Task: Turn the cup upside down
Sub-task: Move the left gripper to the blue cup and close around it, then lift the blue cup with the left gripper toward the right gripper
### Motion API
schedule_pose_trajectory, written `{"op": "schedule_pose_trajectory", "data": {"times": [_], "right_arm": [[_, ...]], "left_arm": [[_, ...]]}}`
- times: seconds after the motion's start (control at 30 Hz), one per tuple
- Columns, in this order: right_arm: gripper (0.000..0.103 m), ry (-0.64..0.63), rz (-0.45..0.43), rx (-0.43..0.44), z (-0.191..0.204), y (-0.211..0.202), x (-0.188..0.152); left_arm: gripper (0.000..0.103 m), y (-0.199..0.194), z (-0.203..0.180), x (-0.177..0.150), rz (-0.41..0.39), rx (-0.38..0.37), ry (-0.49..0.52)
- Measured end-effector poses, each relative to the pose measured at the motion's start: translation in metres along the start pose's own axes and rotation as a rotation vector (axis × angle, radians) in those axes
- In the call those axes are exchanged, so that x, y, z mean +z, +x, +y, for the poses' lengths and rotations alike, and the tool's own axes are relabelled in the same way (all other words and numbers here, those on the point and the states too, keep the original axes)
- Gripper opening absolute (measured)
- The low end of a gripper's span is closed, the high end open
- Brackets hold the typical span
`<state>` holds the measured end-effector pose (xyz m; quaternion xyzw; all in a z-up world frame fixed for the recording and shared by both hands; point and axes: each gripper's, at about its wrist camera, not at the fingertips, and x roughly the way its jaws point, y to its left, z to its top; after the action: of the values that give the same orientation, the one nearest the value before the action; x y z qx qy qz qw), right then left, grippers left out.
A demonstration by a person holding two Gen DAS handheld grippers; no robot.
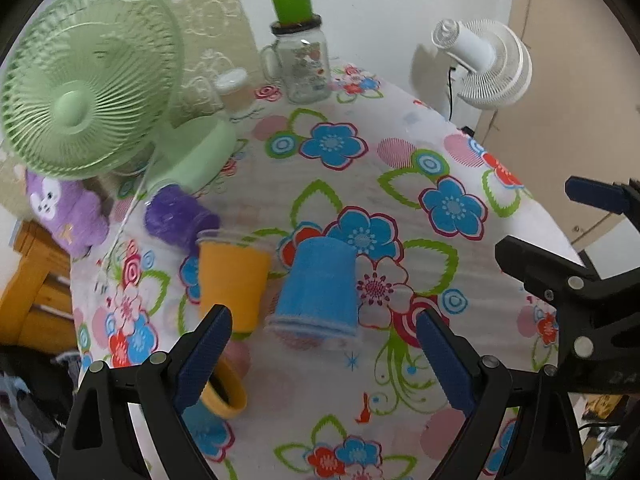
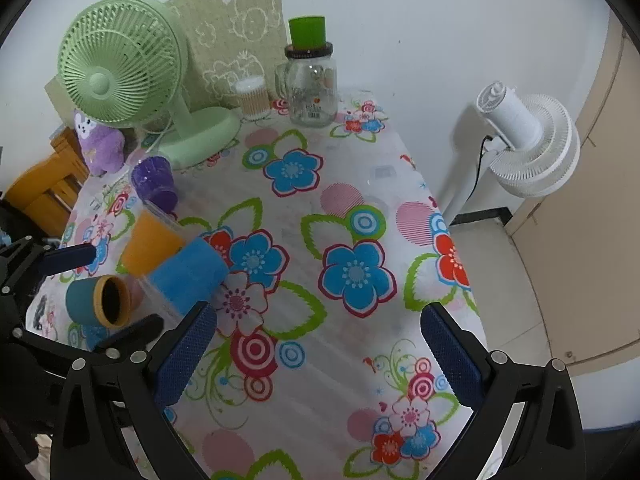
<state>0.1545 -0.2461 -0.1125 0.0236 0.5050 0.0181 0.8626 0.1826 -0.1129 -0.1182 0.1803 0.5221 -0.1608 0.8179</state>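
Observation:
A blue cup (image 1: 318, 284) stands upside down on the flowered tablecloth (image 1: 400, 208), rim down. It also shows in the right wrist view (image 2: 188, 276). An orange cup (image 1: 232, 276) stands upright just left of it, also in the right wrist view (image 2: 150, 244). A purple cup (image 1: 176, 214) stands behind them. A teal cup with a yellow rim (image 2: 98, 300) lies on its side at the near left. My left gripper (image 1: 324, 360) is open and empty just in front of the blue cup. My right gripper (image 2: 316, 356) is open and empty over the cloth, to the right of the cups.
A green table fan (image 1: 88, 84), a purple plush toy (image 1: 64, 212), a glass jar with a green cup on its lid (image 1: 304, 68) and a small lidded container (image 1: 234, 90) stand at the back. A white floor fan (image 2: 528, 140) stands beyond the table's right edge.

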Motion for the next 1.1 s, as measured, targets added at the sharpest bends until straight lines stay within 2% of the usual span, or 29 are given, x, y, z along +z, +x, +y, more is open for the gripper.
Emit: {"op": "schedule_pose_trajectory", "data": {"times": [0.3, 0.5, 0.67, 0.77, 1.1], "right_arm": [[0.103, 0.050, 0.053, 0.023, -0.011, 0.040, 0.003], [0.103, 0.056, 0.086, 0.024, -0.014, 0.059, 0.004], [0.103, 0.056, 0.106, 0.028, -0.013, 0.070, 0.004], [0.103, 0.053, 0.117, 0.035, -0.012, 0.075, 0.004], [0.103, 0.044, 0.129, 0.040, -0.010, 0.077, -0.001]], "left_arm": [[0.094, 0.043, -0.005, 0.008, 0.052, -0.027, 0.022], [0.086, 0.066, 0.001, 0.010, 0.096, -0.050, -0.010], [0.081, 0.076, 0.000, 0.007, 0.107, -0.040, -0.002], [0.073, 0.081, 0.003, 0.006, 0.118, -0.043, -0.007], [0.072, 0.076, -0.002, 0.000, 0.091, -0.056, 0.035]]}}
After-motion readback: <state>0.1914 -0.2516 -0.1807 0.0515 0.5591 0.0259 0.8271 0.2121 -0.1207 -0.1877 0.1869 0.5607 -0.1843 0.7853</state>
